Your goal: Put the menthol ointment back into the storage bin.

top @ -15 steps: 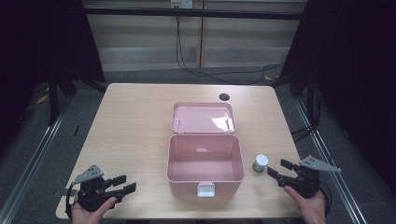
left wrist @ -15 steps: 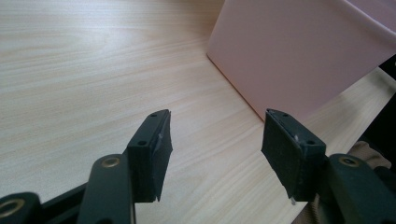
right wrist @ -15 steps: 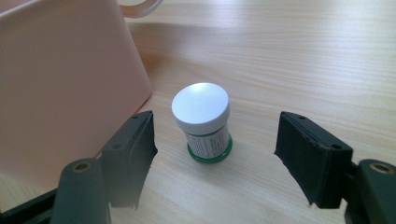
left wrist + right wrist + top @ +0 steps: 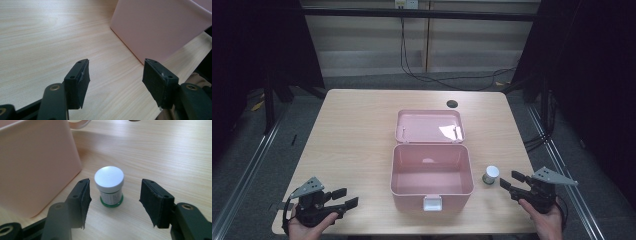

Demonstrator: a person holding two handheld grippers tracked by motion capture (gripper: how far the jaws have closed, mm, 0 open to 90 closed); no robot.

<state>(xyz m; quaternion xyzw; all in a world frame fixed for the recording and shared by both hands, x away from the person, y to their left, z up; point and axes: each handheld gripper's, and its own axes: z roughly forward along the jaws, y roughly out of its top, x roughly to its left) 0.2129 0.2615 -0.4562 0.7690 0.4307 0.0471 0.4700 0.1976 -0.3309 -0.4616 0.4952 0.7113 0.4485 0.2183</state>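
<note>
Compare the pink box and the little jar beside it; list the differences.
The pink box is large, rectangular and open, its lid hinged back; the jar is small, round and capped in white. The box is plain pink all over; the jar carries a label and a green base. Both stand upright on the table, apart.

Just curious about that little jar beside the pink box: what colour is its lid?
The jar's lid is white, clearest in the right gripper view.
</note>
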